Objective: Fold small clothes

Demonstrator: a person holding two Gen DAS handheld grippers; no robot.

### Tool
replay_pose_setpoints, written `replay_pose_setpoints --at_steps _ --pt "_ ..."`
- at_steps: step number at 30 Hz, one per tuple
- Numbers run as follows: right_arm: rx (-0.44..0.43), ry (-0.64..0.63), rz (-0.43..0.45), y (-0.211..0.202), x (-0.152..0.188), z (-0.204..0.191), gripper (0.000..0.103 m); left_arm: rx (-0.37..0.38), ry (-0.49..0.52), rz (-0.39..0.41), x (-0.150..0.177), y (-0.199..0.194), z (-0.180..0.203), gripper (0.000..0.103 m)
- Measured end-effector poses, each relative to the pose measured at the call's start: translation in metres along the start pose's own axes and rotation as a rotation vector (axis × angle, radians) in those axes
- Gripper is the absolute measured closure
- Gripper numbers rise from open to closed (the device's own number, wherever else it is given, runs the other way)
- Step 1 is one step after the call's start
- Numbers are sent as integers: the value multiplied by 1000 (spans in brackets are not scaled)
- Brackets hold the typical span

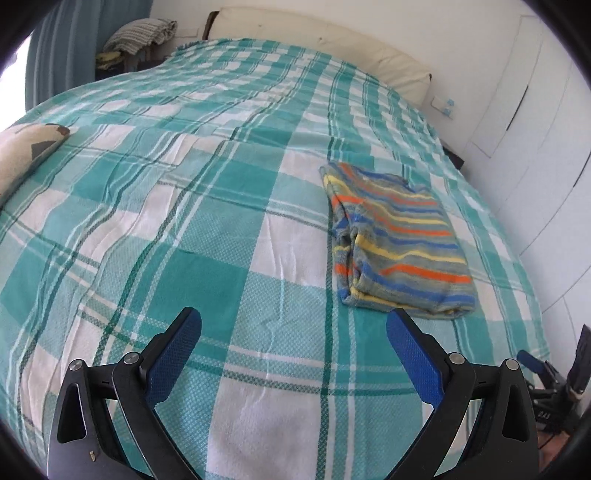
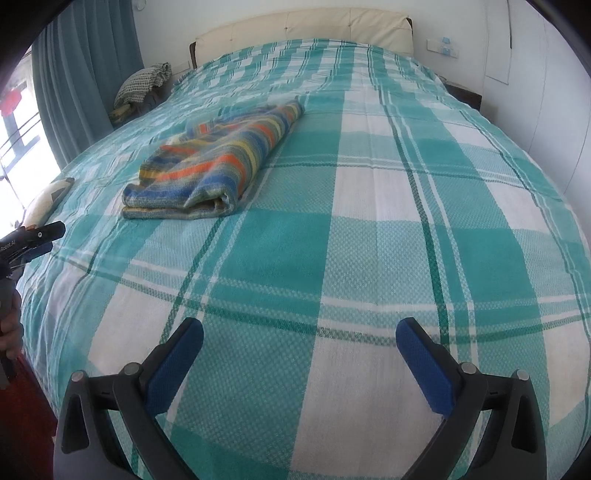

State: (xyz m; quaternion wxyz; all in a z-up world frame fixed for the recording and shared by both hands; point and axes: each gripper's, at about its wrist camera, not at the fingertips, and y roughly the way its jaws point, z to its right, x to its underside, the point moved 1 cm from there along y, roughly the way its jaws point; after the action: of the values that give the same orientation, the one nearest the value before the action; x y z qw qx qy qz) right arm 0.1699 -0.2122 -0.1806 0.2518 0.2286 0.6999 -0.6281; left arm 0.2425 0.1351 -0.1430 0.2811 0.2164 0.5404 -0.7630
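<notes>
A small striped garment (image 1: 395, 240), grey with orange, blue and yellow bands, lies folded into a rectangle on the teal-and-white plaid bedspread (image 1: 207, 229). In the right wrist view the striped garment (image 2: 218, 158) lies ahead to the left. My left gripper (image 1: 293, 321) is open and empty, hovering over the bed with the garment just ahead to its right. My right gripper (image 2: 299, 330) is open and empty over bare bedspread (image 2: 369, 229), well short of the garment. The right gripper's edge shows at the left view's lower right (image 1: 546, 376); the left gripper shows at the right view's left edge (image 2: 33, 240).
A cream headboard (image 2: 303, 29) stands at the far end. A patterned cushion (image 1: 26, 151) lies at the bed's left edge. A folded blanket (image 2: 144, 85) and teal curtains (image 2: 85, 74) are beyond the left side. White wardrobe doors (image 1: 535, 122) line the right.
</notes>
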Motion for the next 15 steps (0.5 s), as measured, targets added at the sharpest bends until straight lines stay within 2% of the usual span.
replay_pose_setpoints --at_steps 1,3,5,6,7,8,9,10,11,12,13,14,15 --pt "-15 -13 20 -1 -17 -2 3 39 6 -21 -16 10 8 2" --pt "-51 -51 56 7 -62 -9 18 96 42 -45 -46 37 31 2" --pt "-89 -70 77 23 -108 -19 36 79 74 -59 -70 70 50 3" --pt "-108 -79 82 34 -129 -25 40 51 84 -74 -79 90 54 9" --pt "-119 -94 91 46 -146 -32 45 11 90 -109 -84 112 56 22" --pt "-127 -107 89 60 -158 -39 45 -41 96 -169 -86 138 54 30" --pt "-143 -106 66 78 -167 -43 45 -86 100 -239 -84 162 49 45" --pt "-171 -88 5 103 -171 -45 45 -86 95 -279 -80 178 43 43" --pt "-188 -69 -105 133 -169 -47 45 -70 95 -259 -79 179 40 41" --pt "-163 -62 -204 159 -162 -46 44 -66 110 -249 -81 175 41 39" --pt "-138 -60 -237 170 -157 -44 41 -70 129 -245 -83 167 43 36" --pt "-164 -44 -203 165 -158 -41 40 -71 138 -228 -86 159 42 32" --pt "-197 -18 -162 154 -161 -36 39 -54 136 -189 -88 148 39 20"
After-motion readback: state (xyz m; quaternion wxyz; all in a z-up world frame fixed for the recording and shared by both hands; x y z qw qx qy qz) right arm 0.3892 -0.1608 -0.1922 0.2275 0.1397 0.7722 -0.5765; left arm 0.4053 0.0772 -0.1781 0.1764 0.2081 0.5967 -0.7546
